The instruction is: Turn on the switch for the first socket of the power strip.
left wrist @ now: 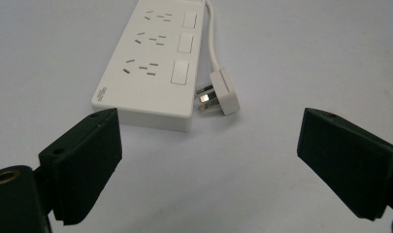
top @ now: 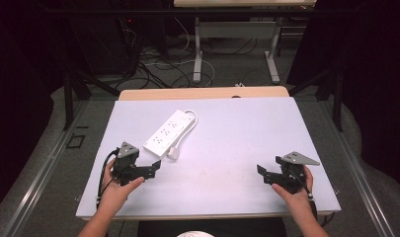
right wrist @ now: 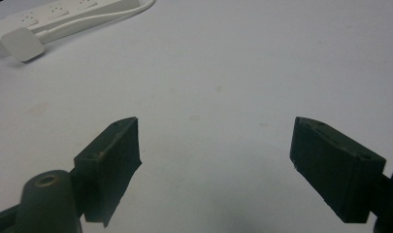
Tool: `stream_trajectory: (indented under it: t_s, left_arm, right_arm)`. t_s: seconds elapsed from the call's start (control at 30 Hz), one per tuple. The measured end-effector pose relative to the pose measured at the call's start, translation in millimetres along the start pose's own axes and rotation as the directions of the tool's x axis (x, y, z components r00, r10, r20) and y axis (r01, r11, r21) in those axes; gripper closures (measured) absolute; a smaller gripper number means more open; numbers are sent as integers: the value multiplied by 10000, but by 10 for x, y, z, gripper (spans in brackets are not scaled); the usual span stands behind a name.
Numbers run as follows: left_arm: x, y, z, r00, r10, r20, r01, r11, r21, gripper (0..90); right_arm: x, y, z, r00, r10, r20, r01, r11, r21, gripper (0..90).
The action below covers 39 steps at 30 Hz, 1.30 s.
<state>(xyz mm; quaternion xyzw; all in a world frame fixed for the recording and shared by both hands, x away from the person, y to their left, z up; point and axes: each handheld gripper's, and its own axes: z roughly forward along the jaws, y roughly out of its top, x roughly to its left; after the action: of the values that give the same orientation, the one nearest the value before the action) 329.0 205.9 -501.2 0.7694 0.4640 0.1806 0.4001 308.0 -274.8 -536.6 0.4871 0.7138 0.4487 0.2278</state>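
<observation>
High view: power strip (top: pixel 169 132) lying toward desk's far-left part, plug (top: pixel 173 153) beside it. Left gripper (top: pixel 155 165) gaping, empty, nearing strip; right gripper (top: pixel 260 170) gaping, idling near right edge. Risk: jaws nudging strip, plug skidding away.

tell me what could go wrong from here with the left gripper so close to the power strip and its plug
1. The plug lies loose right beside the power strip, prongs bare. The open left gripper might pinch both at once or nudge the plug away.

2. The cord loops from the strip's far end back to the plug, so lifting either one could drag the other across the white mat.

3. The right gripper is open and far off, so it could not steady the strip quickly.
</observation>
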Motion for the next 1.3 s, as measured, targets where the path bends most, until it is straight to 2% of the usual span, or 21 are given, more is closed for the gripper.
stream_trajectory:
  t_s: [0.07, 0.1, 0.23, 0.3, 0.5, 0.6, 0.67, 0.73, 0.93, 1.2, 1.3]
  left_arm:
    - [-5, 46, -7, 9999, 142, -25, -142, 9999, 43, 120]
    - [-7, 66, -7, 9997, 251, -39, -251, 9997, 58, 157]
    - [-14, 164, 2, 9983, 587, -56, -586, 9981, 191, 158]
    - [-20, 183, 3, 9987, 512, -70, -510, 9984, 232, 159]
    - [-24, 261, 18, 9960, 889, 82, -892, 9953, 390, 168]
    - [-12, 290, 29, 9909, 1307, 322, -1313, 9912, 175, 196]
    - [-17, 304, 44, 9900, 1344, 427, -1351, 9908, 130, 216]
    - [-19, 336, 59, 9872, 1548, 392, -1559, 9874, 269, 222]
    - [-22, 407, 67, 9854, 1643, 442, -1664, 9849, 486, 222]
    - [-3, 579, 86, 9902, 1299, 512, -1324, 9900, 495, 222]
    - [6, 623, 89, 9900, 1326, 489, -1351, 9894, 525, 223]
  right_arm:
    - [0, 1, -6, 10000, -3, 44, 3, 10000, 53, 175]
    - [6, -5, 1, 9999, 77, 93, -76, 10000, -29, 175]
    - [3, -8, -8, 9999, 125, 46, -125, 9999, 10, 175]
    - [1, -8, -7, 9999, 137, 43, -136, 9999, -19, 175]
    - [-10, -16, -9, 9994, 291, 171, -291, 9996, 4, 175]
    - [-19, -19, -10, 9994, 297, 164, -297, 9996, -17, 175]
    - [-23, -20, -9, 9993, 311, 183, -311, 9995, -9, 175]
    - [-24, -21, -8, 9992, 361, 180, -361, 9993, 13, 175]
    - [-28, -25, -4, 9991, 360, 204, -361, 9993, 21, 175]
    - [-26, -32, 2, 9988, 446, 207, -446, 9990, 16, 175]
    - [-25, -32, 1, 9988, 452, 205, -452, 9990, 19, 175]
